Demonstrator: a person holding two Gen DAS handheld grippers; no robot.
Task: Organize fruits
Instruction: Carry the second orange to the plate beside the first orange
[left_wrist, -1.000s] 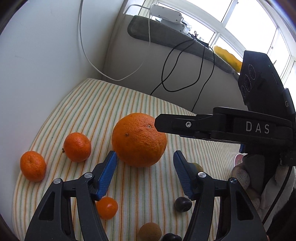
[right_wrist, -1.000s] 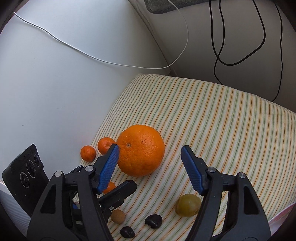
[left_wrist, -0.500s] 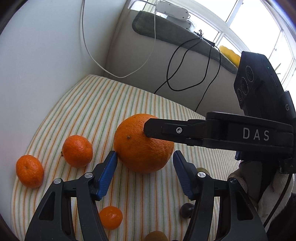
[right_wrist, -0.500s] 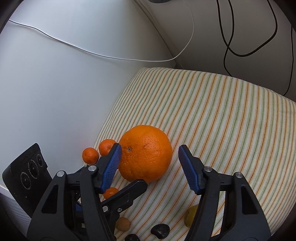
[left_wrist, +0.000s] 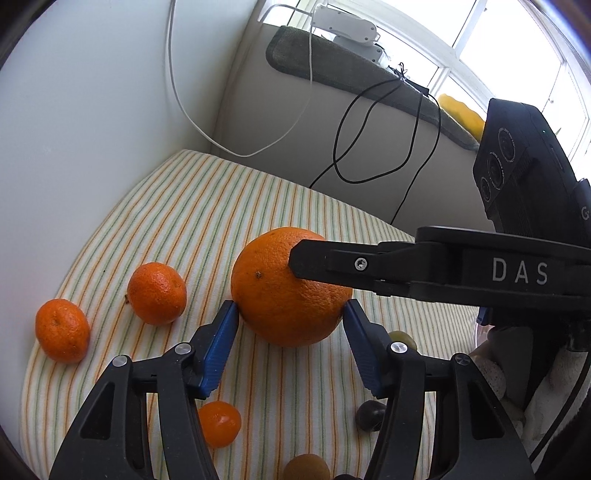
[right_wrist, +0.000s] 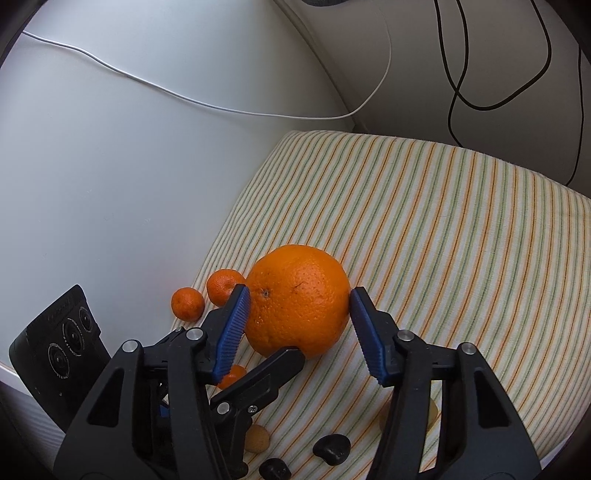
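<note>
A big orange (left_wrist: 280, 295) rests on the striped cloth (left_wrist: 184, 221). My left gripper (left_wrist: 290, 308) has its jaws closing, and its blue pad tips stand at the orange's two lower sides without clasping it. My right gripper (right_wrist: 297, 293) reaches over the orange (right_wrist: 299, 299) from the right. Its jaws are closing too, with the fruit between the pads and the pads at or nearly at the skin. One right finger (left_wrist: 332, 262) crosses the orange's top. A left finger (right_wrist: 273, 373) lies at its near base. Two mandarins (left_wrist: 157, 293) (left_wrist: 62, 330) sit to the left.
Small fruits lie near the cloth's front: a tiny orange one (left_wrist: 219, 422), a brown one (left_wrist: 306, 467), a dark one (left_wrist: 369, 415) and a yellow-green one (left_wrist: 400, 338). A white wall (right_wrist: 129, 184) borders the cloth on the left. Black cables (left_wrist: 369, 147) hang at the back.
Both grippers have crept forward onto the big orange and their jaws have narrowed. The right finger now overlaps the orange's top in the left wrist view. The fruits have stayed put.
</note>
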